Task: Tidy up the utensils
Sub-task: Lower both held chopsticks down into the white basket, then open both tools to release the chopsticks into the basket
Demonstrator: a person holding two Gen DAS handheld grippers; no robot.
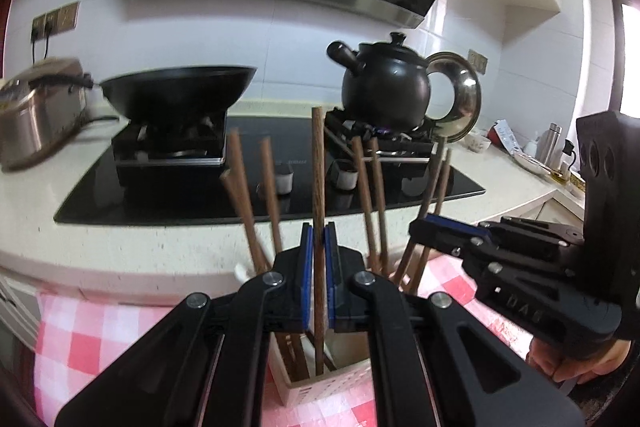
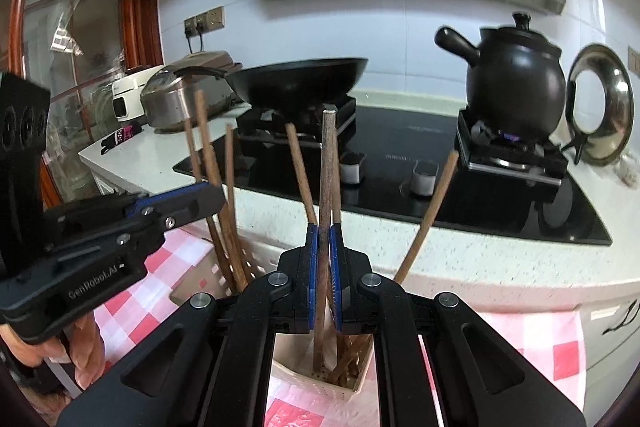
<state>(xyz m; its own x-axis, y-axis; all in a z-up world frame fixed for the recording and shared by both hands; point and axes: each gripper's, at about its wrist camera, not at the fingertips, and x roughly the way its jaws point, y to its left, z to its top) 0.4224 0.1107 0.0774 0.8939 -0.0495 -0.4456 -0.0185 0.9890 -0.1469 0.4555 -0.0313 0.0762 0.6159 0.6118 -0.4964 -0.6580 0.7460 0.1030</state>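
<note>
My left gripper (image 1: pixel 319 231) is shut on a brown wooden chopstick (image 1: pixel 318 163) that stands upright. Its lower end reaches down into a white perforated holder (image 1: pixel 320 393). Several other chopsticks (image 1: pixel 240 187) lean out of the same holder. My right gripper (image 2: pixel 324 229) is likewise shut on an upright chopstick (image 2: pixel 327 163) whose lower end sits inside the holder (image 2: pixel 288 359). Each gripper shows in the other's view: the right gripper (image 1: pixel 418 227) comes in from the right, the left gripper (image 2: pixel 218 195) from the left. Both hang just above the holder, close together.
The holder stands on a red-and-white checked cloth (image 1: pixel 100 339) below the counter edge (image 1: pixel 160 267). Behind it lie a black glass hob (image 1: pixel 180 195), a wok (image 1: pixel 180 87), a black clay pot (image 1: pixel 384 83) over a small flame, a steel lid (image 1: pixel 464 95) and a rice cooker (image 1: pixel 40 107).
</note>
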